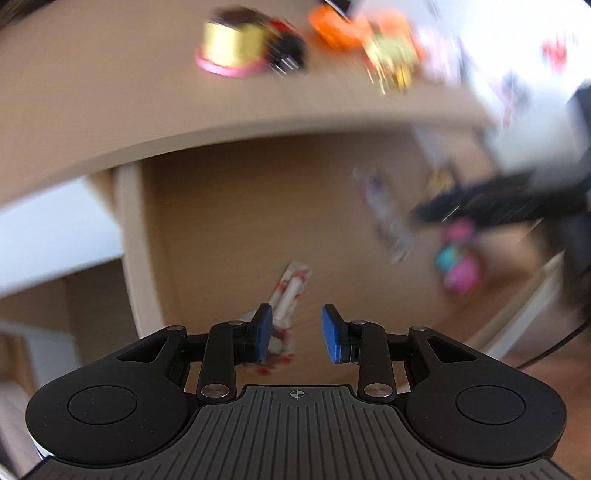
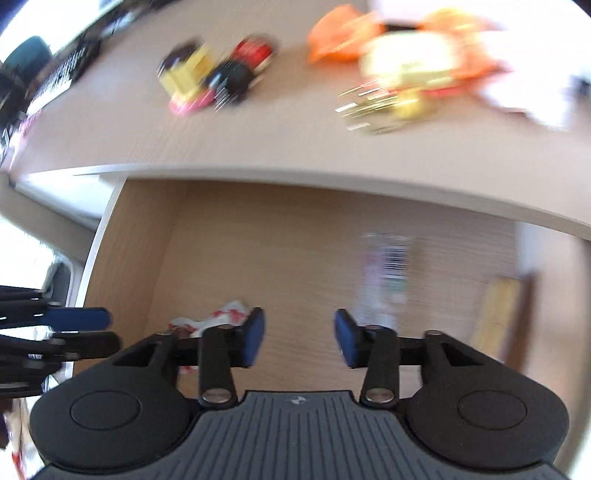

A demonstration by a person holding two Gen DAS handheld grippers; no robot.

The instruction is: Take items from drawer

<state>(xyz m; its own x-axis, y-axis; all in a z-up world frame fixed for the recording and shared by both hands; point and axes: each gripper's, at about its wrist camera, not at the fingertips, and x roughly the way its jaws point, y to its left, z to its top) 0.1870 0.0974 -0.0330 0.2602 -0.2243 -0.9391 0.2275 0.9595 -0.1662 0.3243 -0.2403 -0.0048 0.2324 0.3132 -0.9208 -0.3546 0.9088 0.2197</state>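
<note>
Below the desk edge, at six o'clock of both wrist views, lies the open drawer (image 1: pixel 229 221), a wide box of pale wood-grain board with a lighter rim running down its left side (image 2: pixel 94 254). Its floor is mostly bare toward nine o'clock, giving free room there; the clutter sits toward three o'clock. Above it the desk top (image 1: pixel 110 103) spans the twelve o'clock band, the same matt wood-grain, its front edge a pale curved lip overhanging the drawer's back.

On the desk, blurred, stand a gold spool on a pink base (image 1: pixel 231 46), a dark round thing (image 1: pixel 291 51) beside it, orange wrappers (image 1: pixel 340 27) and a gold, glittering heap (image 1: pixel 391 62) toward one o'clock.

Inside the drawer a long pale printed packet (image 1: pixel 384 218) lies slanted at two o'clock, and pink and teal small things (image 1: pixel 460 262) sit at three o'clock, under the right gripper (image 1: pixel 443 213), which reaches in from the right as a dark blur. A white packet with red print (image 1: pixel 291 288) lies on the drawer floor just ahead of the left gripper (image 1: pixel 297 334).

The left gripper's blue pads stand apart with nothing pressed between them; the packet shows past its left pad. In its own view the right gripper (image 2: pixel 299 338) is likewise parted and empty over bare floor, the red-and-white packet at its ten o'clock.
</note>
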